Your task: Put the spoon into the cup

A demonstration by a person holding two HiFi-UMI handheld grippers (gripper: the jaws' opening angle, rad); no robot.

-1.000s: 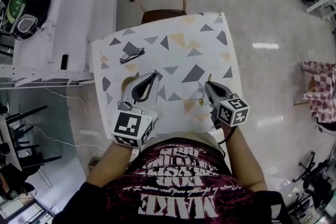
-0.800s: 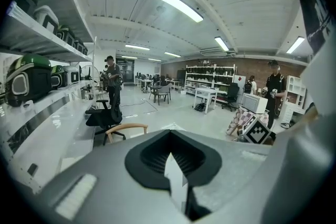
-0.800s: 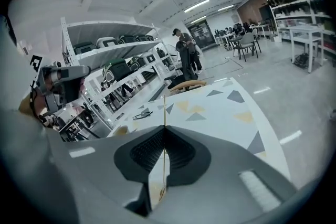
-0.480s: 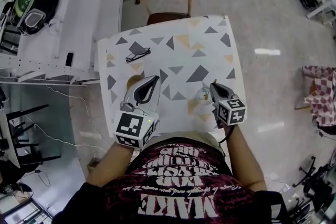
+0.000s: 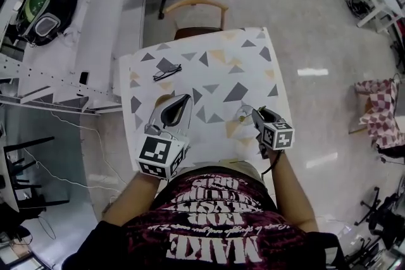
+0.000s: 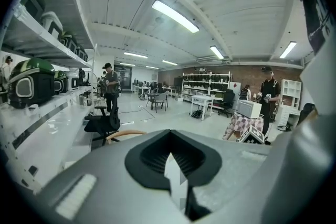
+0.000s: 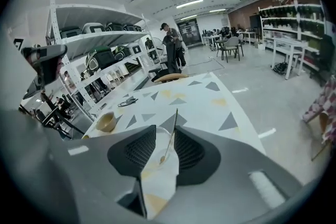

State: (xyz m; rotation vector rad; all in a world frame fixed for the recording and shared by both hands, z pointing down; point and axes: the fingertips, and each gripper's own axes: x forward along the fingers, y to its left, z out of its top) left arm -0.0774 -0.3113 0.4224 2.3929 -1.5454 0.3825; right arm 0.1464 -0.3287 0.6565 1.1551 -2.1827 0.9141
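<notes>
While the person stands at the near edge of the table (image 5: 221, 73), whose cloth bears grey and tan triangles, both grippers reach out over it. A chair (image 5: 193, 9) stands at the far edge.

The left gripper (image 5: 185, 98) hovers over the table's left half. In its own view its fingers (image 6: 157, 157) come together at the tips, leaving only a thin pale sliver behind them, and nothing is gripped between them. A tan bowl (image 7: 105, 121) sits on the cloth just beside this gripper, and a pair of glasses (image 5: 167, 71) lies farther out.

The right gripper (image 7: 165, 131) points down at the table's right half. Its jaws have just been opening and now stand spread, pinching nothing. Directly between the fingers (image 7: 191, 149), a little beyond their tips, stands the clear cup (image 7: 159, 140), upright on the cloth. The spoon (image 7: 169, 135) is inside it, bowl end down at the bottom and handle leaning up and out over the rim. The handle rises close along the right-hand finger's inner edge; whether it touches cannot be told. The other finger stands apart from it.
</notes>
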